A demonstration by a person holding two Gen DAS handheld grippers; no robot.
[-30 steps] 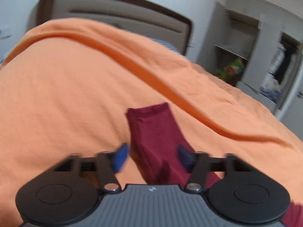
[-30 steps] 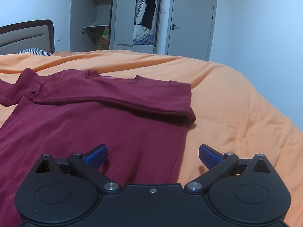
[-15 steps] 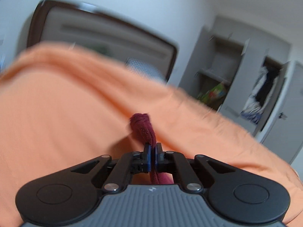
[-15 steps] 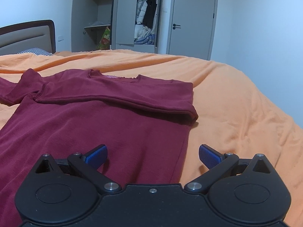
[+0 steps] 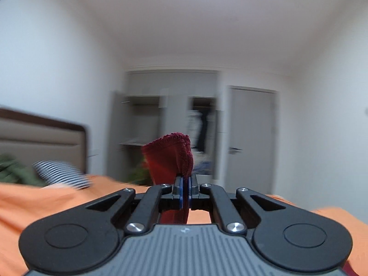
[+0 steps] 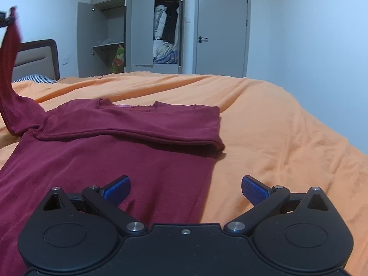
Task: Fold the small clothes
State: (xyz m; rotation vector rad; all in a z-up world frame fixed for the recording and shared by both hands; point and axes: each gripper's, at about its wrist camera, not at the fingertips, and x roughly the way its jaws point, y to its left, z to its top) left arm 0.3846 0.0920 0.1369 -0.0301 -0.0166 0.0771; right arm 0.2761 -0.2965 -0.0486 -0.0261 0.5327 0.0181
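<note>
A dark red shirt (image 6: 119, 151) lies flat on the orange bedspread (image 6: 276, 119), its right sleeve folded across the chest. The left sleeve (image 6: 11, 69) rises off the bed at the far left of the right wrist view. My left gripper (image 5: 185, 189) is shut on that sleeve's cuff (image 5: 170, 156), which stands up above the blue pads. My right gripper (image 6: 185, 187) is open, low over the shirt's right hem edge, with nothing between its fingers. The left gripper (image 6: 4, 18) shows only as a dark sliver at the top of the raised sleeve.
A padded headboard (image 6: 36, 57) and a striped pillow (image 5: 62, 172) sit at the left. Behind the bed stand a grey wardrobe (image 6: 142, 27) with open doors and clothes inside, and a closed grey door (image 6: 222, 30). Bare orange bedspread spreads to the right of the shirt.
My left gripper closed on the sleeve cuff and lifted it high off the bed, tilting up toward the wardrobe. The right gripper stayed open and nearly still.
</note>
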